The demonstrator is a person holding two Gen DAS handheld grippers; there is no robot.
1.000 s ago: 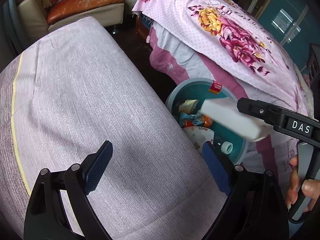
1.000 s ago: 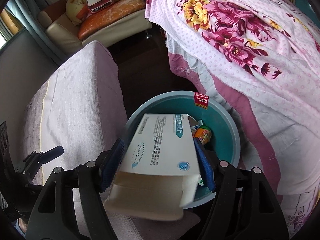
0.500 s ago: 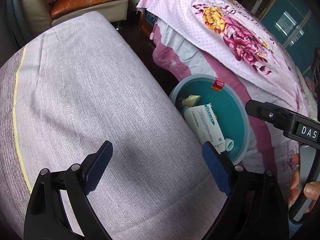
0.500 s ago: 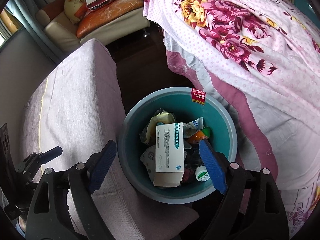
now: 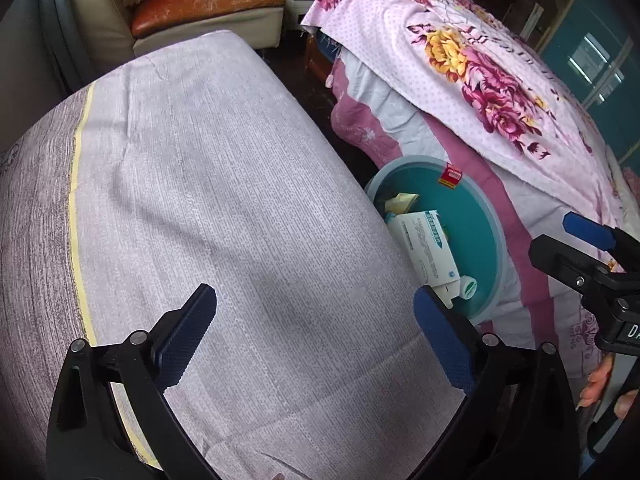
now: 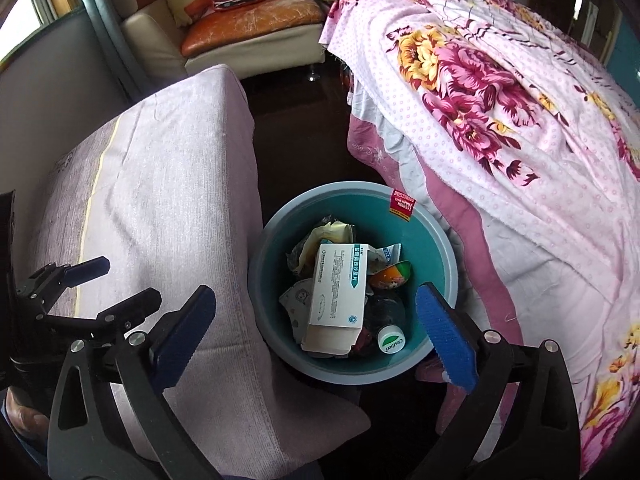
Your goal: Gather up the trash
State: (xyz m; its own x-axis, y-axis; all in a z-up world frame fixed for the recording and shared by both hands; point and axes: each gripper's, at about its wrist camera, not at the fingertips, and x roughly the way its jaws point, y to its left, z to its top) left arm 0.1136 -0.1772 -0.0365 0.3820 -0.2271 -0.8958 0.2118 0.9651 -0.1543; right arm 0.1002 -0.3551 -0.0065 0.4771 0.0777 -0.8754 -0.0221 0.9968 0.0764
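Right wrist view: white teal-striped box (image 6: 338,292) flat atop rubbish in teal bin (image 6: 436,248), both claws wide open, empty.

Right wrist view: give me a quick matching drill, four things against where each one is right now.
Things:
1. white carton
2. red sticker
3. white cap
4. right hand-held gripper

Places or states:
A. on the inner rim of the teal bin, far side
B. open and empty above the bin
C. lying on top of the trash pile in the bin
D. low in the bin, just right of the carton's near end

Pairs: 1-C, 2-A, 3-D, 4-B
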